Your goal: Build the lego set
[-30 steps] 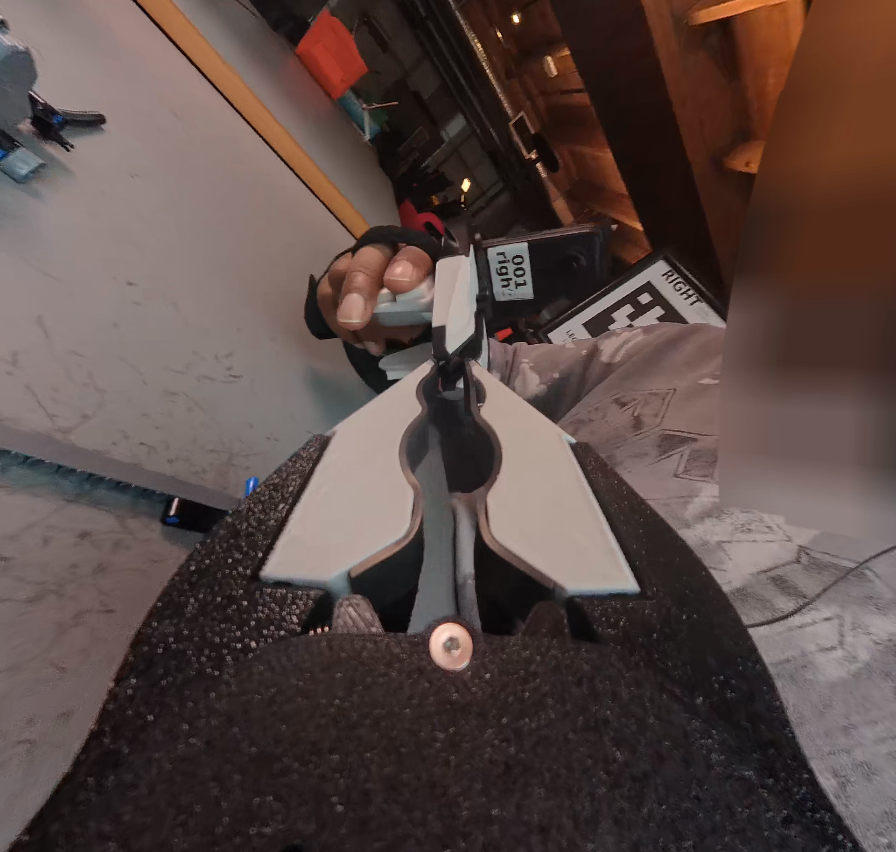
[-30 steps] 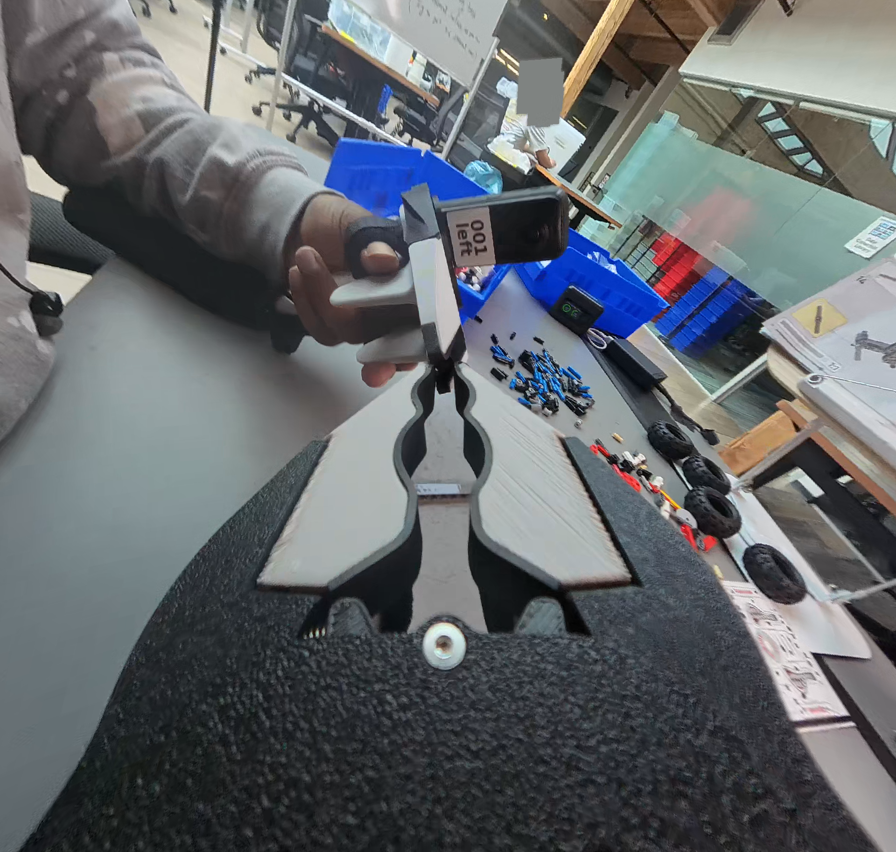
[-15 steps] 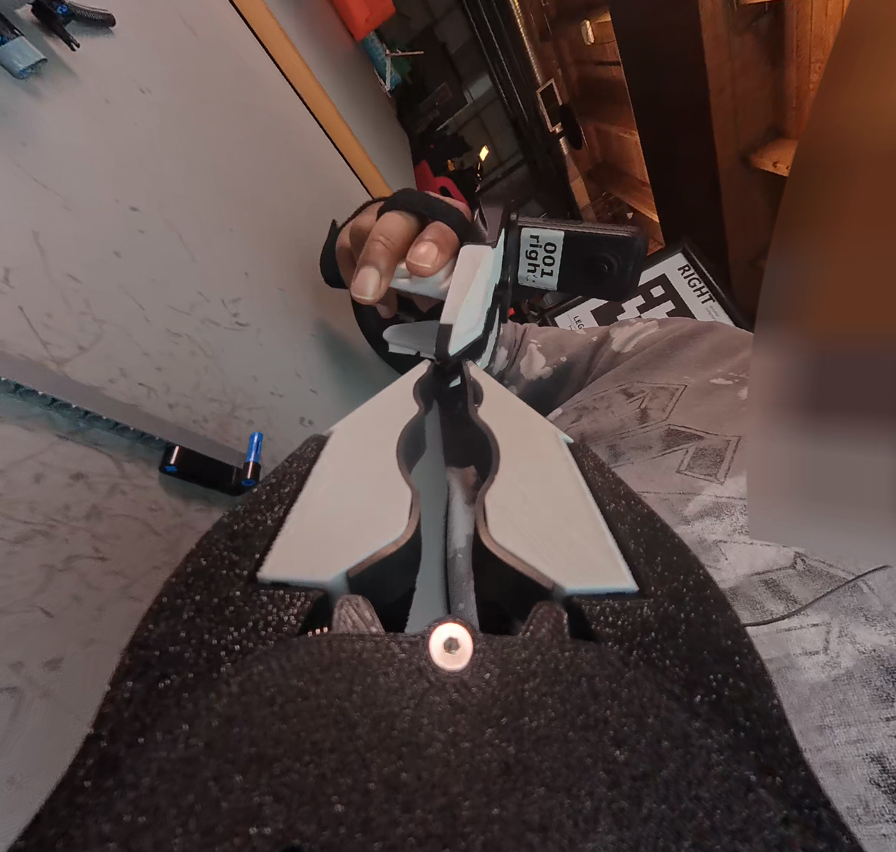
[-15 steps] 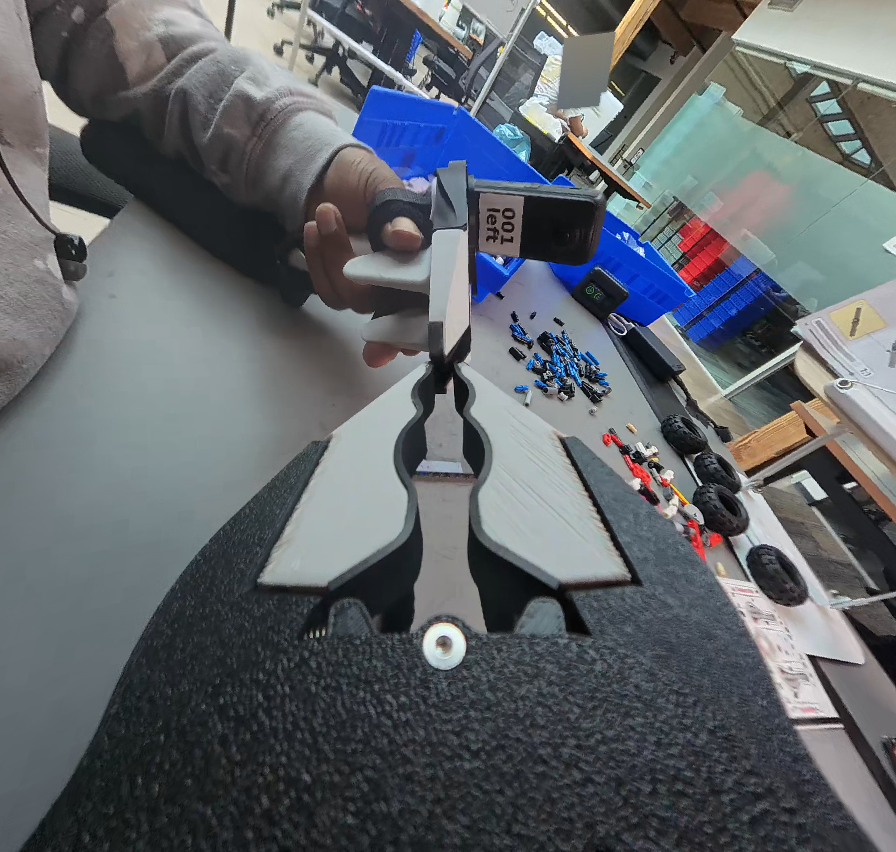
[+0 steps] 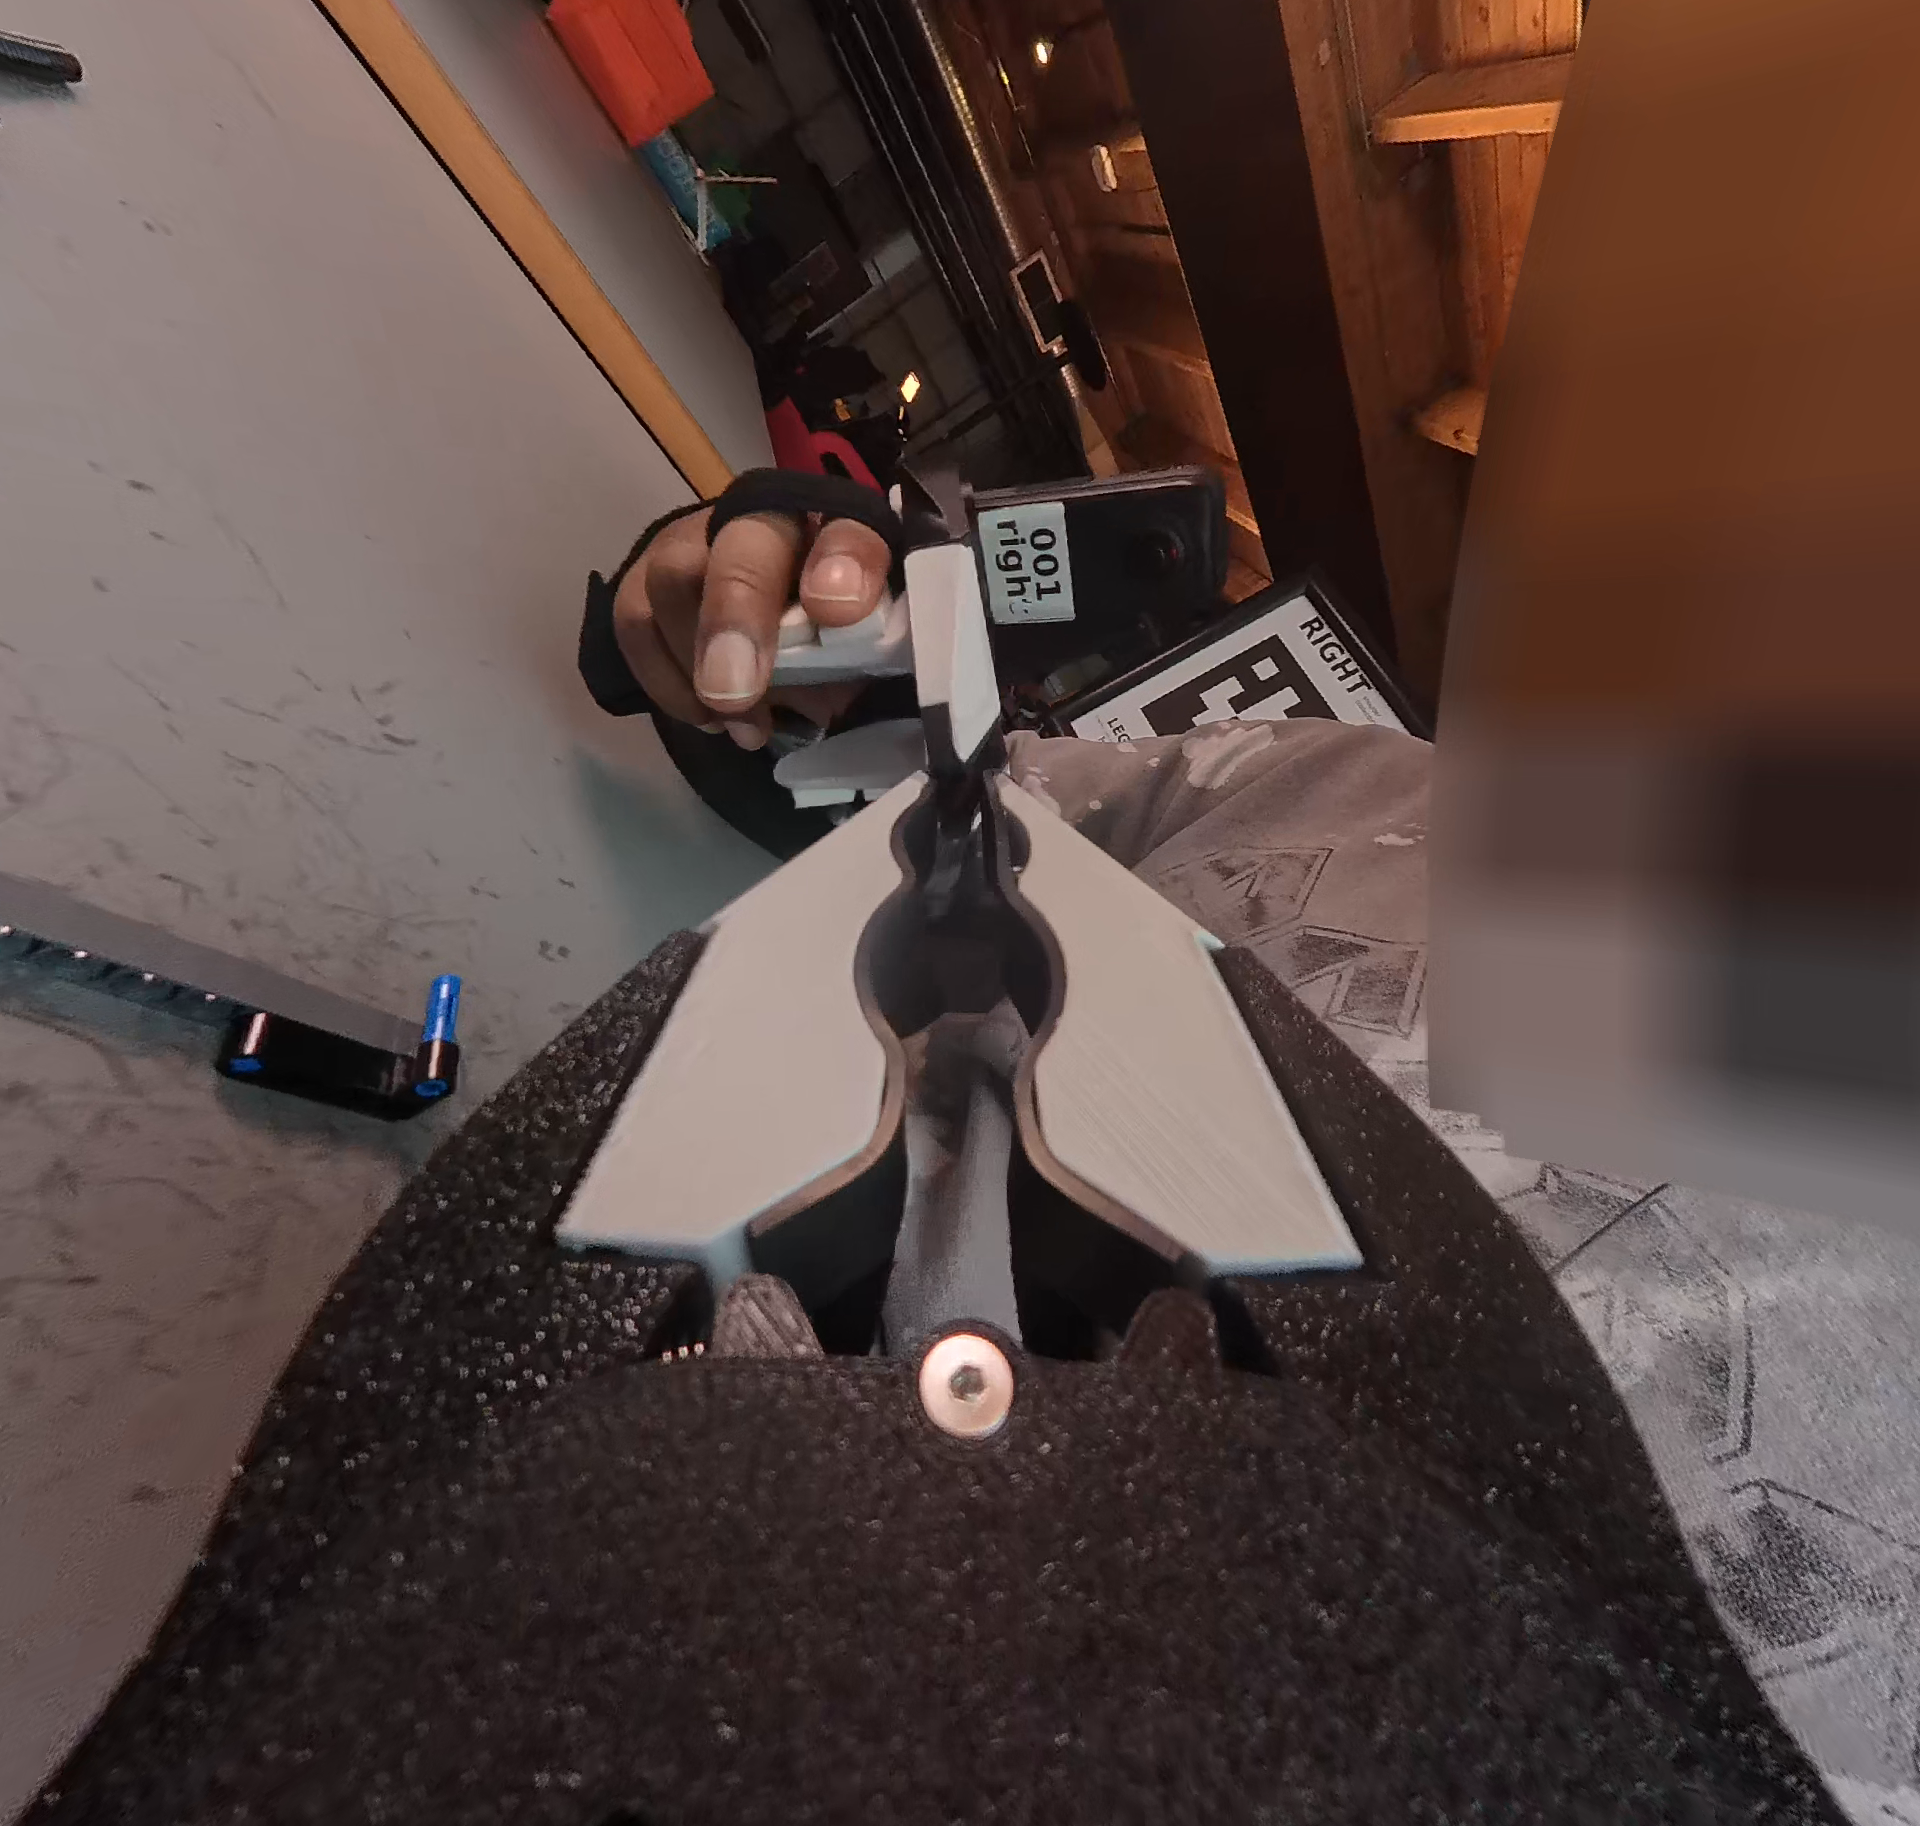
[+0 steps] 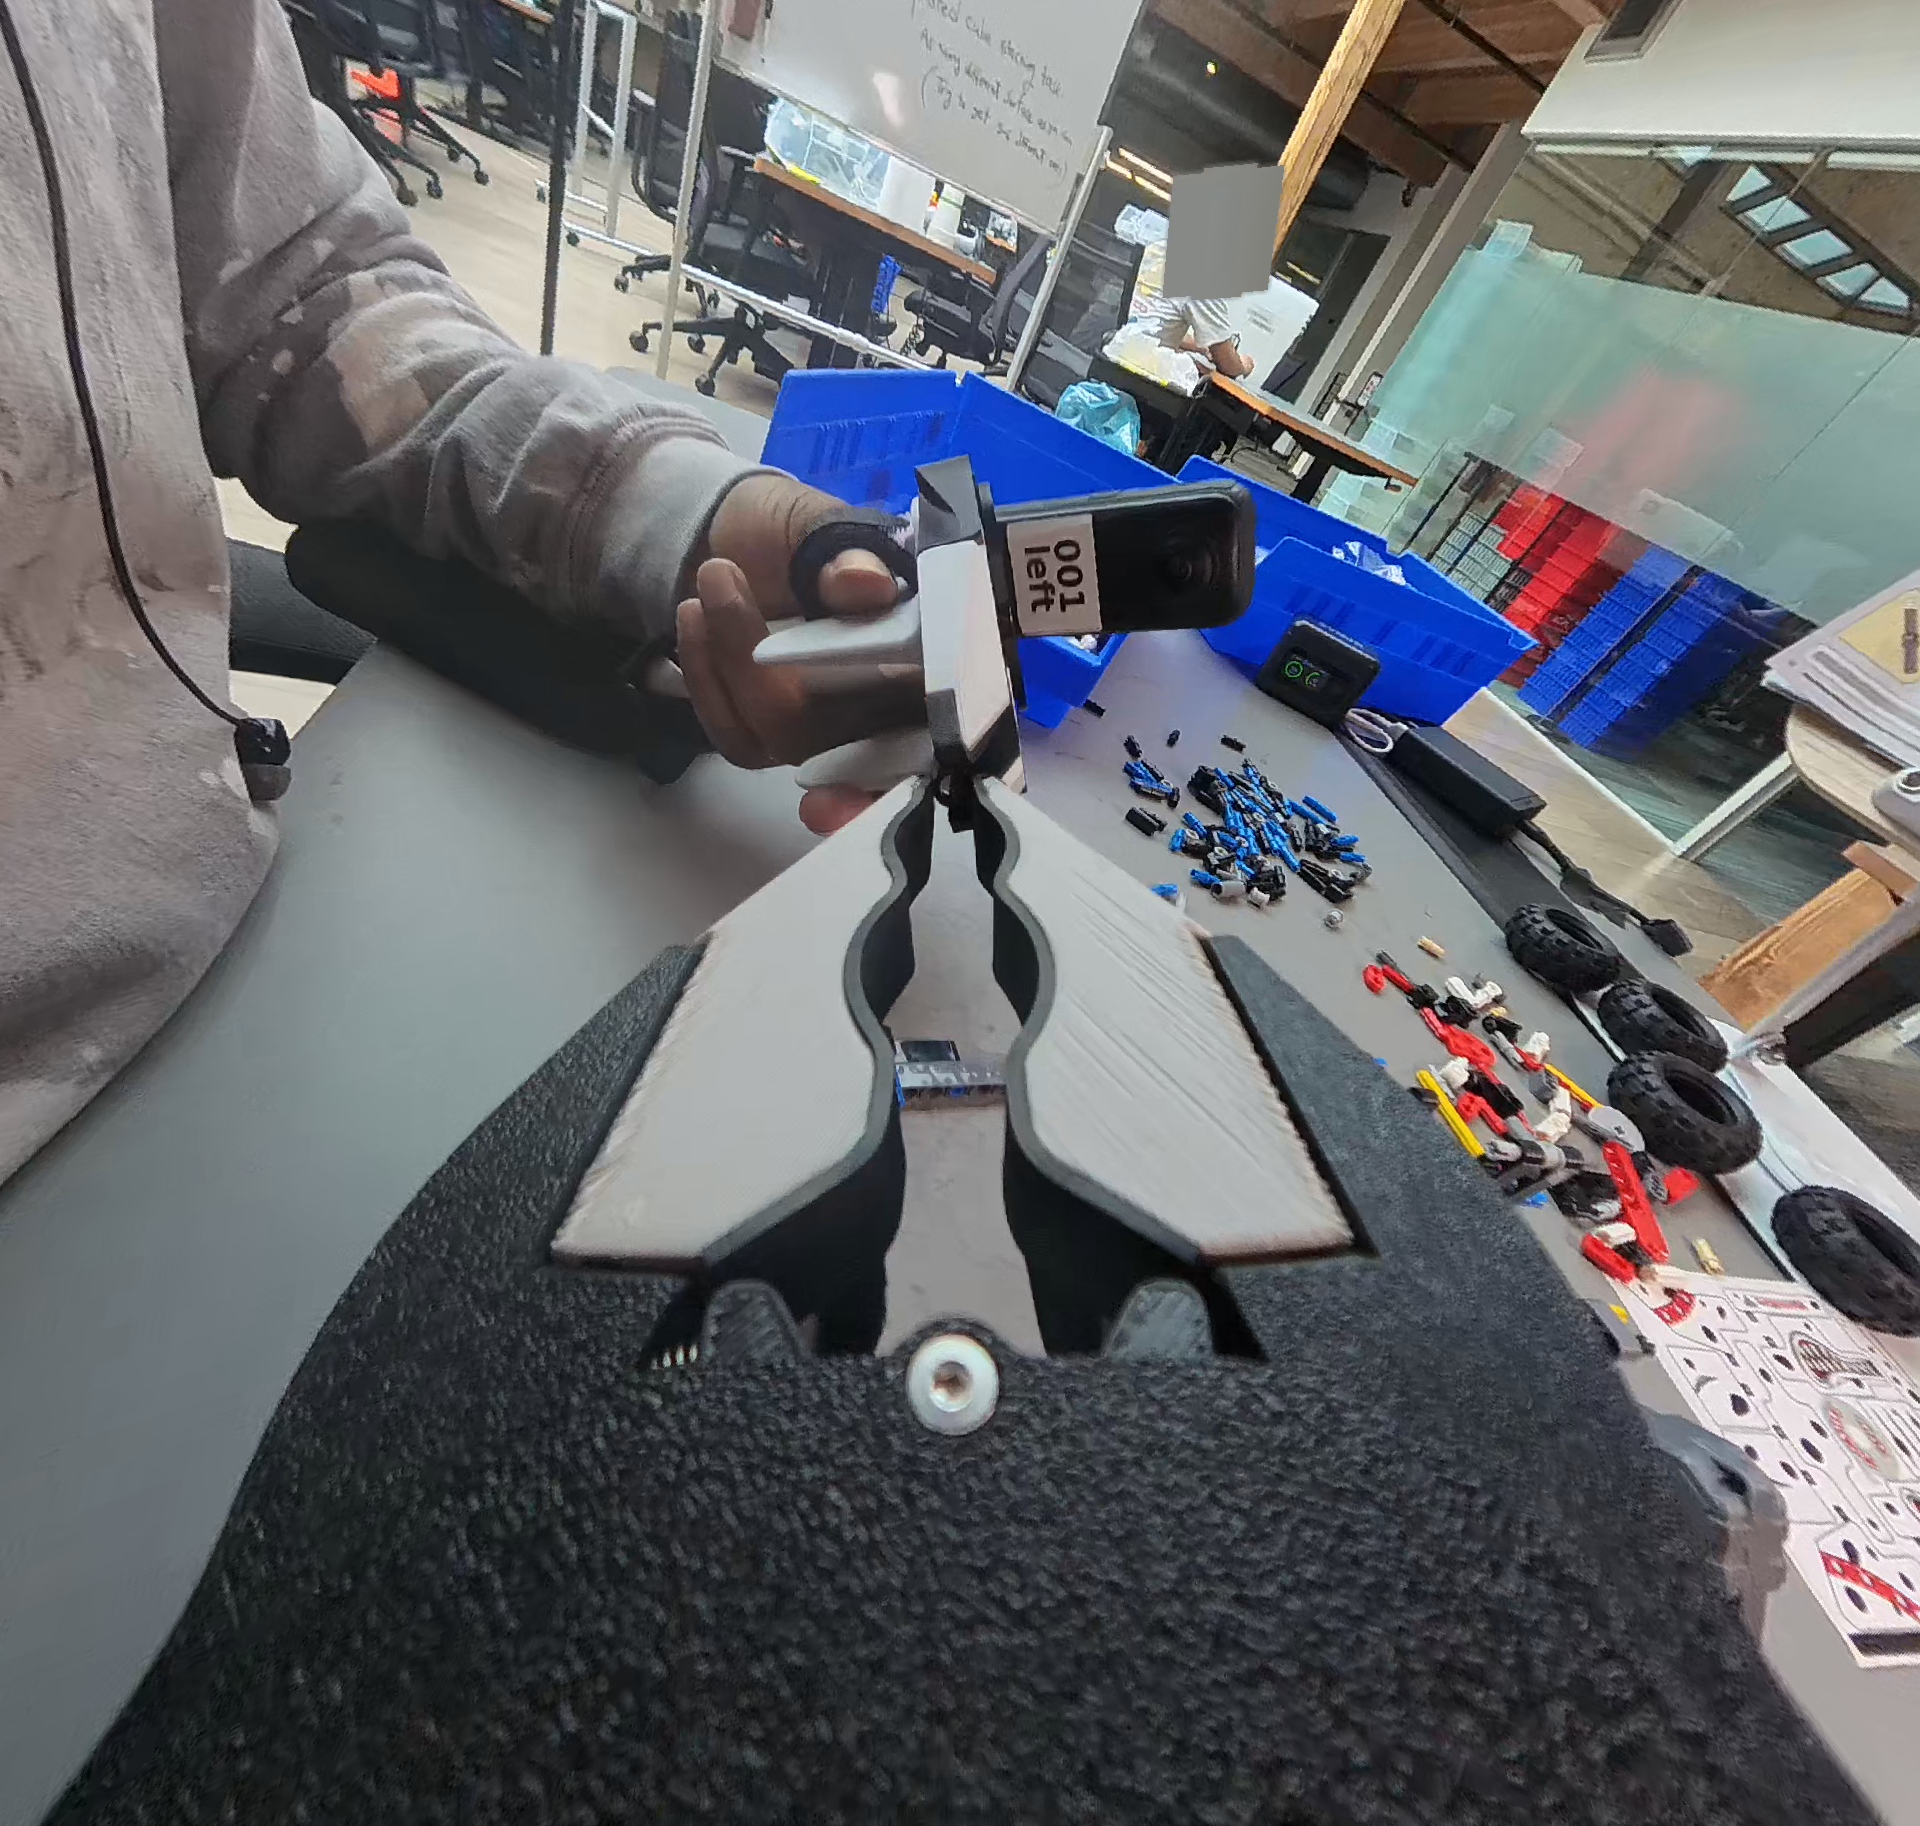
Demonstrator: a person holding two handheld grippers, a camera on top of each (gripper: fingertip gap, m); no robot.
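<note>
Both grippers are held above the grey table (image 6: 436, 945), tip to tip. In the left wrist view my left gripper (image 5: 961, 805) is shut on a small black lego piece (image 5: 951, 857) that runs back between its fingers. The right gripper (image 5: 961, 758) meets it from the far side, held by a hand (image 5: 727, 613). In the right wrist view my right gripper (image 6: 954, 797) is shut on a small black piece (image 6: 956, 812) at its tips, touching the left gripper (image 6: 971, 763). I cannot tell whether this is one piece or two joined.
A black beam with blue pins (image 5: 332, 1059) lies on the table below. Right of the grippers lie a pile of blue and black pins (image 6: 1247, 841), red and white parts (image 6: 1507, 1101), black tyres (image 6: 1683, 1111) and a sticker sheet (image 6: 1797, 1413). Blue bins (image 6: 1351, 613) stand behind. The tips of both grippers are at nearly the same place.
Both grippers stay shut and tip to tip. They have turned and shifted together, so the beam on the table sits further right in the left wrist view and more of the room shows behind.
</note>
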